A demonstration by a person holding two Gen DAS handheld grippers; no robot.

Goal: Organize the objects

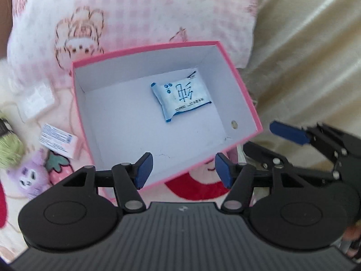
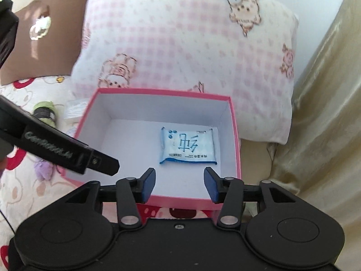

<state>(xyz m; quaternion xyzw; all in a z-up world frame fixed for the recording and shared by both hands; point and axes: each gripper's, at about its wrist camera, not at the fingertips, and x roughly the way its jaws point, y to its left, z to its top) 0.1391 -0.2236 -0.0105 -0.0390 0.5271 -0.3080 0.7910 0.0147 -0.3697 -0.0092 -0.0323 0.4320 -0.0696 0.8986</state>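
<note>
An open pink box (image 1: 144, 46) with a white inside lies on a patterned bed cover, in front of a pillow. One blue-and-white tissue packet (image 1: 180, 96) lies flat on its floor, toward the far right corner. My left gripper (image 1: 183, 169) hovers over the box's near edge, open, nothing between its blue pads. In the right wrist view the same box (image 2: 162, 91) and packet (image 2: 188, 145) show. My right gripper (image 2: 179, 184) hangs above the near rim, open and empty. A black finger of the left gripper (image 2: 67, 151) reaches in from the left.
Left of the box lie a small pink labelled carton (image 1: 59, 141), a clear plastic packet (image 1: 36, 101), green yarn (image 1: 10, 144), a purple plush (image 1: 29, 178) and a strawberry plush (image 1: 58, 167). A pink checked pillow (image 2: 180, 45) lies behind; beige fabric (image 2: 327, 113) hangs on the right.
</note>
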